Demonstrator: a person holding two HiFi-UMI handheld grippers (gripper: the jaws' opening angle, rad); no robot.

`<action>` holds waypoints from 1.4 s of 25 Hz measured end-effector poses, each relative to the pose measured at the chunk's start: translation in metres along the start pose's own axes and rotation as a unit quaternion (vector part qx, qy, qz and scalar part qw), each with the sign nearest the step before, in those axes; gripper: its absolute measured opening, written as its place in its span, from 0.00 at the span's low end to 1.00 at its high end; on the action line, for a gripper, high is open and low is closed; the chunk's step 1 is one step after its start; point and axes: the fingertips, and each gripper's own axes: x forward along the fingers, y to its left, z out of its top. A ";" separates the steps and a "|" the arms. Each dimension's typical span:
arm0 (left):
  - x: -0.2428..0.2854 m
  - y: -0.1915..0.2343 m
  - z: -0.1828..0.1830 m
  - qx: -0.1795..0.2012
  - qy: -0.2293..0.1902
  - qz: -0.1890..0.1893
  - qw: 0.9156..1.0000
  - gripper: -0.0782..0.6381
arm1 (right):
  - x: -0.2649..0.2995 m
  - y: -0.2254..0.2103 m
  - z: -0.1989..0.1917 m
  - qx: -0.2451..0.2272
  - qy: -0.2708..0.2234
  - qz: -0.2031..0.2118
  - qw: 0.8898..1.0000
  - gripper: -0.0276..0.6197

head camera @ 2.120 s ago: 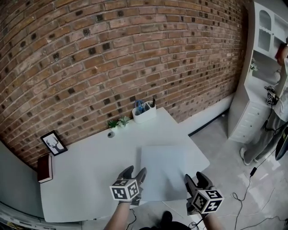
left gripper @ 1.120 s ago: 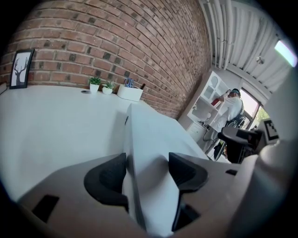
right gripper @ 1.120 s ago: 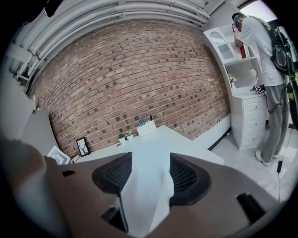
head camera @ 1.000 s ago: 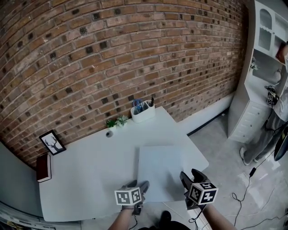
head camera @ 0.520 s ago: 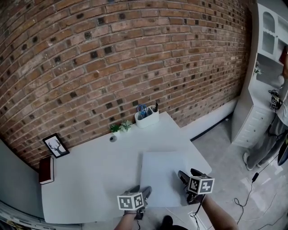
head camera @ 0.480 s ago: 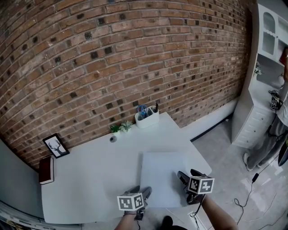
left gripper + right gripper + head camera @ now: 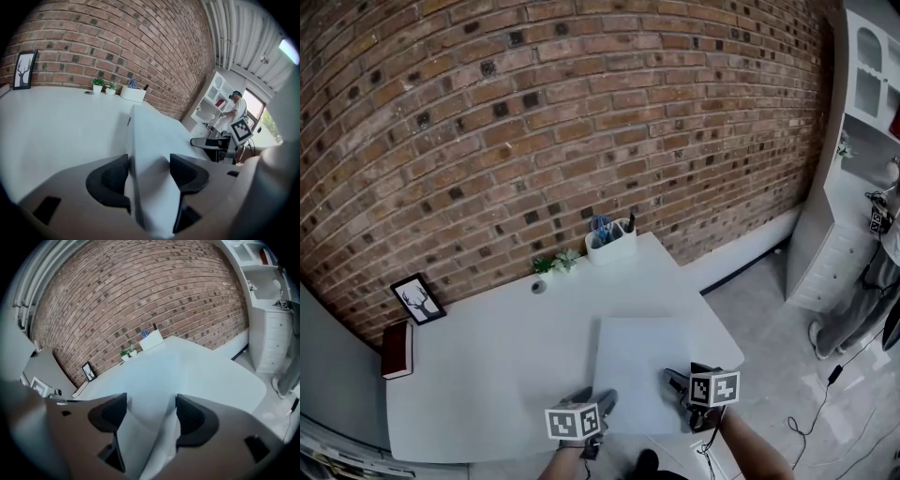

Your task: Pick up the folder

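A pale grey folder (image 7: 639, 361) lies flat on the white table (image 7: 487, 366), near its front edge. My left gripper (image 7: 592, 401) is at the folder's near left corner. In the left gripper view the folder (image 7: 154, 140) runs between the wide-set jaws of that gripper (image 7: 149, 173), and the pads do not press it. My right gripper (image 7: 684, 377) is at the near right corner. Its jaws are opening, and the folder's corner (image 7: 140, 432) lies between them in the right gripper (image 7: 150, 413) view, ungripped.
At the back by the brick wall stand a white pen holder (image 7: 612, 242), small plants (image 7: 555, 263) and a picture frame (image 7: 418, 298). A dark red book (image 7: 397, 349) lies at the left edge. A white cabinet (image 7: 853, 187) and a person (image 7: 881, 281) are to the right.
The right gripper has come down and forward to the folder's near right corner, with its jaws spread wider. The left gripper has stayed at the near left corner over the last second.
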 end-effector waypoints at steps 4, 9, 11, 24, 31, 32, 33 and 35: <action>0.000 0.000 0.000 -0.003 -0.001 0.000 1.000 0.48 | 0.000 0.000 0.001 -0.006 0.002 -0.007 1.000 0.55; -0.003 -0.004 0.002 -0.010 -0.001 -0.006 1.000 0.48 | -0.004 0.002 0.000 0.003 -0.010 -0.011 1.000 0.53; -0.005 -0.006 0.005 -0.009 -0.006 -0.006 1.000 0.48 | -0.007 0.003 0.003 0.008 -0.015 -0.015 1.000 0.53; -0.021 -0.029 0.032 0.035 -0.054 -0.005 0.998 0.48 | -0.036 0.007 0.025 0.041 -0.068 -0.029 0.996 0.52; -0.036 -0.038 0.069 0.054 -0.109 -0.012 0.992 0.48 | -0.053 0.023 0.070 0.020 -0.130 -0.025 0.991 0.50; -0.040 -0.040 0.075 0.057 -0.119 -0.013 0.991 0.48 | -0.055 0.027 0.077 0.015 -0.138 -0.023 0.990 0.50; -0.044 -0.041 0.082 0.060 -0.128 -0.014 0.990 0.48 | -0.058 0.031 0.083 0.012 -0.145 -0.020 0.989 0.50; -0.051 -0.045 0.094 0.069 -0.146 -0.016 0.987 0.48 | -0.064 0.039 0.096 0.003 -0.162 -0.015 0.987 0.50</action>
